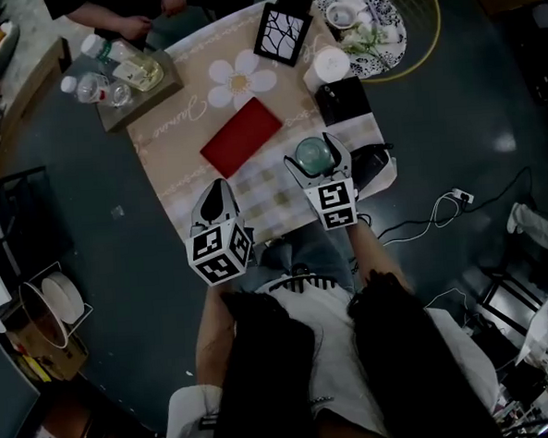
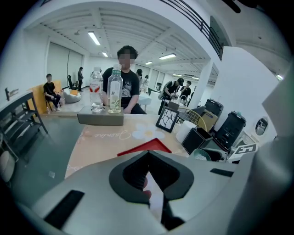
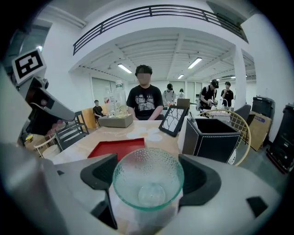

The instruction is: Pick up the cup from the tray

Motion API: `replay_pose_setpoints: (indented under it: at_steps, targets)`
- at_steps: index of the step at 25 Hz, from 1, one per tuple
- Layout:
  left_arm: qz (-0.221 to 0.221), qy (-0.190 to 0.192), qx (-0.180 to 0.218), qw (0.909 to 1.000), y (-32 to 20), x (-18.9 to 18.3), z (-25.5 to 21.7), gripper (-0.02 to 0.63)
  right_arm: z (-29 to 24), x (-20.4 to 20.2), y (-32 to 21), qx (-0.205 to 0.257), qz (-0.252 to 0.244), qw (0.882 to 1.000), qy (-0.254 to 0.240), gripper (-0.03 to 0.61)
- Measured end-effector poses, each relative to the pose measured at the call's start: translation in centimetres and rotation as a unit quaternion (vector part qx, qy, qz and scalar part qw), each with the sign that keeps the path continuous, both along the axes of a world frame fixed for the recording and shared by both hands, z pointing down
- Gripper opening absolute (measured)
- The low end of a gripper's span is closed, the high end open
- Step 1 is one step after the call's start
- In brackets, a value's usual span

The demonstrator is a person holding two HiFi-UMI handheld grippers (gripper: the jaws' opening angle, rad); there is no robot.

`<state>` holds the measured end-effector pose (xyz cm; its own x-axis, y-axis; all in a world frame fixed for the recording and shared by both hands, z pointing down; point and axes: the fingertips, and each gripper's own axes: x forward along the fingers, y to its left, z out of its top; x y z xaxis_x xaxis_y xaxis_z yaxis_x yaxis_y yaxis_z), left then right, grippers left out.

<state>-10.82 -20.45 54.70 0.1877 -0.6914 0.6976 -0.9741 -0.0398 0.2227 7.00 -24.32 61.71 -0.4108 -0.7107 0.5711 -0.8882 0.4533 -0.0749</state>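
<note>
A clear green-tinted glass cup [image 1: 311, 151] with a pebbled wall sits between the jaws of my right gripper [image 1: 316, 162], which is shut on it. In the right gripper view the cup [image 3: 148, 179] is upright and empty, its rim facing the camera. The red tray [image 1: 241, 137] lies flat on the table, left of and beyond the cup, and has nothing on it. My left gripper [image 1: 219, 191] hovers over the table's near edge, left of the right gripper. Its jaws meet at the tips in the left gripper view [image 2: 148, 153] and hold nothing.
A black box [image 1: 343, 100] and a white cylinder [image 1: 328, 67] stand just beyond the cup. A framed picture [image 1: 283, 26] leans at the far edge. A grey tray with bottles [image 1: 136, 83] sits far left, and a person sits behind it. Cables [image 1: 440, 212] lie on the floor at right.
</note>
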Motion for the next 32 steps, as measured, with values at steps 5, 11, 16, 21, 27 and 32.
replay_pose_setpoints:
  at_steps: [5,11,16,21,27,32]
  targets:
    - [-0.002,0.003,-0.007,1.0,0.9,-0.5,0.4,0.006,-1.1,0.2,-0.2,0.006,0.001,1.0,0.003,0.403]
    - [0.001,0.002,0.011,0.9999,1.3,-0.8,-0.4,0.006,-3.7,0.8,-0.1,0.03,0.016,0.999,0.004,0.405]
    - [-0.008,0.022,0.026,0.9994,1.5,-1.4,-1.7,0.006,-5.4,1.4,0.2,0.038,0.024,0.999,0.008,0.403]
    - [-0.012,0.031,0.035,0.9988,2.7,-2.0,-2.0,0.006,-7.9,0.8,0.5,0.061,0.038,0.997,-0.006,0.403]
    - [-0.006,0.029,0.039,0.9988,4.5,-2.4,-2.1,0.006,-9.6,-0.5,2.3,0.063,0.018,0.998,-0.011,0.402]
    - [-0.003,0.037,0.051,0.998,5.6,-3.0,-2.9,0.006,-11.6,-0.7,3.6,0.076,0.041,0.996,-0.02,0.28]
